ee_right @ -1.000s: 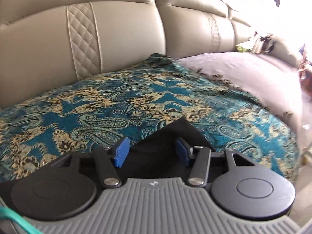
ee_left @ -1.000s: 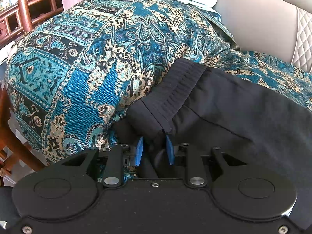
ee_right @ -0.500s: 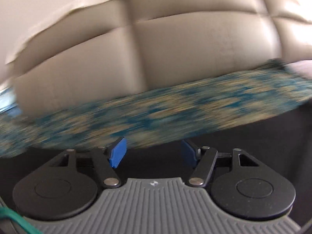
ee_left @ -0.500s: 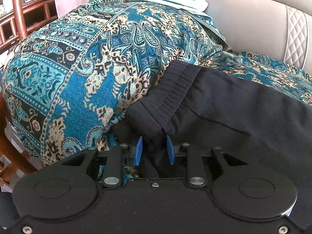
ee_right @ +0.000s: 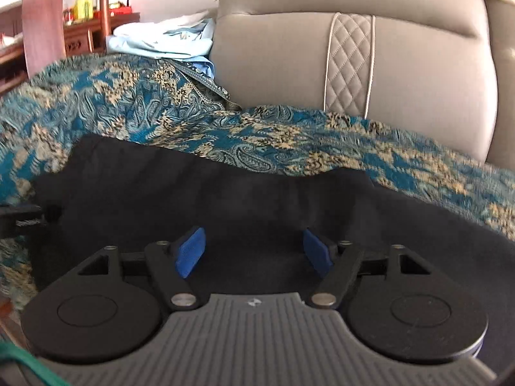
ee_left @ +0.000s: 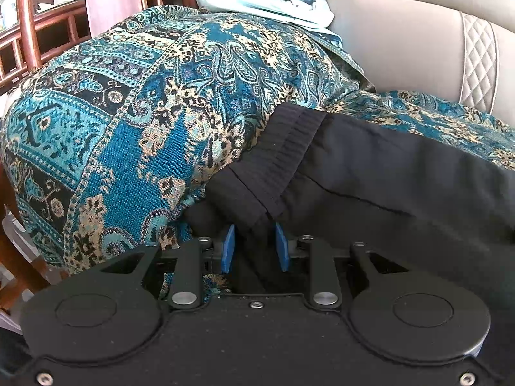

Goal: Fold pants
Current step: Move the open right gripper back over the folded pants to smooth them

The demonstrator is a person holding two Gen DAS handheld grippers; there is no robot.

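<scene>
The black pants [ee_left: 386, 173] lie flat on a blue paisley throw [ee_left: 128, 122] over the sofa seat. Their ribbed elastic waistband [ee_left: 276, 154] points toward the throw-covered armrest. My left gripper [ee_left: 254, 247] is shut on the near corner of the waistband, with black cloth pinched between its blue pads. In the right wrist view the pants [ee_right: 225, 199] spread across the seat. My right gripper [ee_right: 254, 251] hangs open just above the middle of the black cloth and holds nothing. The left gripper's edge shows at the far left [ee_right: 19, 218].
The beige leather sofa back [ee_right: 370, 74] rises right behind the seat. A pale blue folded garment [ee_right: 167, 41] lies on the armrest top. Dark wooden furniture [ee_left: 29, 32] stands beyond the armrest at the left.
My right gripper has swung left from the far end of the seat to above the middle of the pants, still open. My left gripper keeps its hold on the waistband and has barely moved.
</scene>
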